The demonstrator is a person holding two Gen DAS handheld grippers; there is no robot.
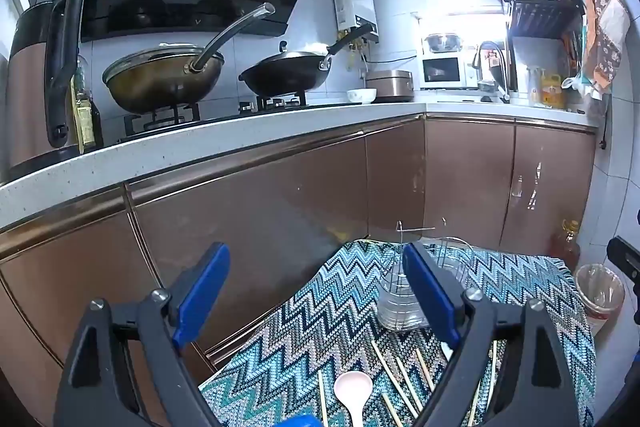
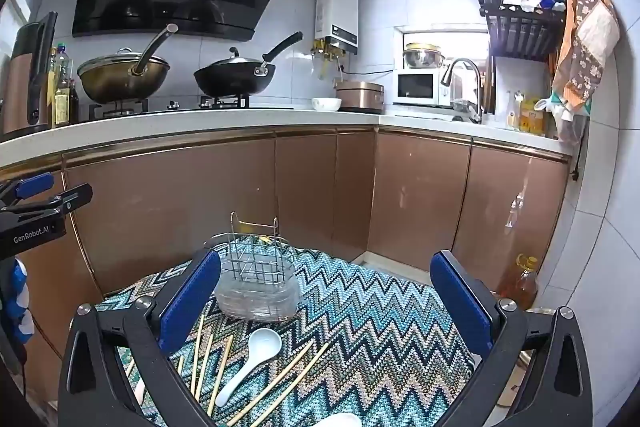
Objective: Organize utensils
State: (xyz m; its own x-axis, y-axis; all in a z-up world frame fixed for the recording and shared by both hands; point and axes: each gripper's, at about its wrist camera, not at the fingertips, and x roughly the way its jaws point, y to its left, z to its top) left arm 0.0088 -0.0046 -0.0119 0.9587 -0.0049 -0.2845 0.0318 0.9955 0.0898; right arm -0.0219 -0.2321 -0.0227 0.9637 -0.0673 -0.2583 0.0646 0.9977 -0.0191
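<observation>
Hovering grippers (image 1: 316,291) (image 2: 326,295) (both open) above cloth (image 2: 360,307)

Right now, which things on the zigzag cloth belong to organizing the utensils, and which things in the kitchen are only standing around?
For the job:
white plastic spoon
loose wooden chopsticks
wire utensil rack in its clear plastic tray

Just standing about:
two woks on the stove
white bowl
white microwave
oil bottle on the floor

Teal-and-white zigzag cloth (image 2: 360,307), white spoon (image 2: 256,351), pale wooden chopsticks (image 2: 276,383), blue-padded black tongs (image 2: 326,301), copper-brown cabinets (image 2: 180,195).
</observation>
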